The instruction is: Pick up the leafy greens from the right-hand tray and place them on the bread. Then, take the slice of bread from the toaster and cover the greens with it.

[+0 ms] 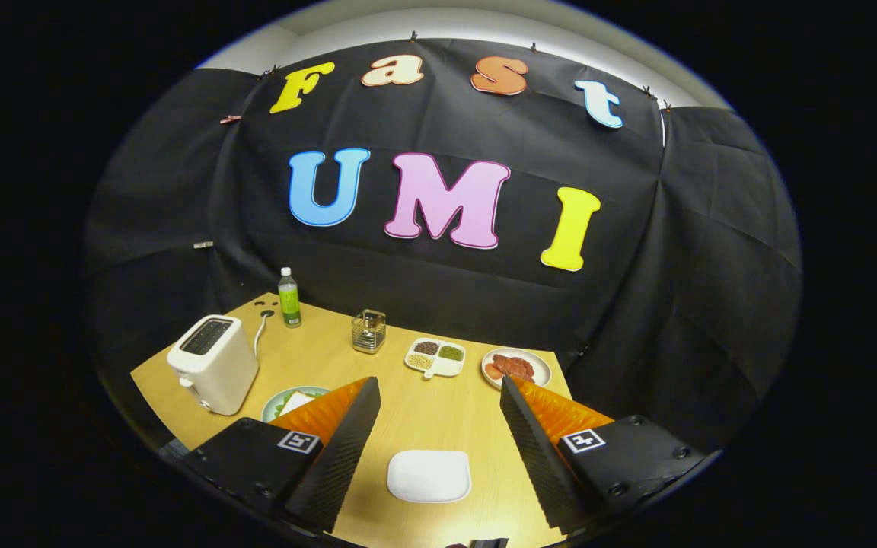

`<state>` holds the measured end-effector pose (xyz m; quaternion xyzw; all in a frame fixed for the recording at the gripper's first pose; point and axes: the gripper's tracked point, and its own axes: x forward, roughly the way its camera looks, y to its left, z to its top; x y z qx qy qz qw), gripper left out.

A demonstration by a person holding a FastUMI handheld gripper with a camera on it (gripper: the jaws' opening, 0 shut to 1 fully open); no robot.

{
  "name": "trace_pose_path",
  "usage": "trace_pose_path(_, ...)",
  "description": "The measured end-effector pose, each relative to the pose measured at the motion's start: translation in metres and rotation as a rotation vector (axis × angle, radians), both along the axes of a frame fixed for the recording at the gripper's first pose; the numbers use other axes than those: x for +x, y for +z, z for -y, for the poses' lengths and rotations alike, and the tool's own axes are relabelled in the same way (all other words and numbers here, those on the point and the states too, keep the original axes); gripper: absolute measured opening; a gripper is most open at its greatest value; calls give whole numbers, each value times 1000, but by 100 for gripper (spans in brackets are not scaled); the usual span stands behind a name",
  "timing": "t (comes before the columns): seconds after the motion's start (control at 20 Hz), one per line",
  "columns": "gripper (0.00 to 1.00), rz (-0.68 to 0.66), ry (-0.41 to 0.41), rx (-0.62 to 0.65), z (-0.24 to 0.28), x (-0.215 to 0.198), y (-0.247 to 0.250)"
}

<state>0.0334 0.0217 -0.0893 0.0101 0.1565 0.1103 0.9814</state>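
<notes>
Even overhead lighting; bench (423, 415) brightly lit against dim black cloth. Soft glare on the white dish (428, 476). Strong fisheye curvature toward edges; focus sharp throughout.

Nothing readable: bottle (289, 297) label too small, square markers on the jaws wordless.
</notes>
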Motion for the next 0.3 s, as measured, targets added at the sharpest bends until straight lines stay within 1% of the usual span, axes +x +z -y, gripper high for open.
trace_pose_path(0.15,99,-9,5,-16,4,3,-10)
trace_pose_path(0.3,99,-17,17,-4,1,5,-16)
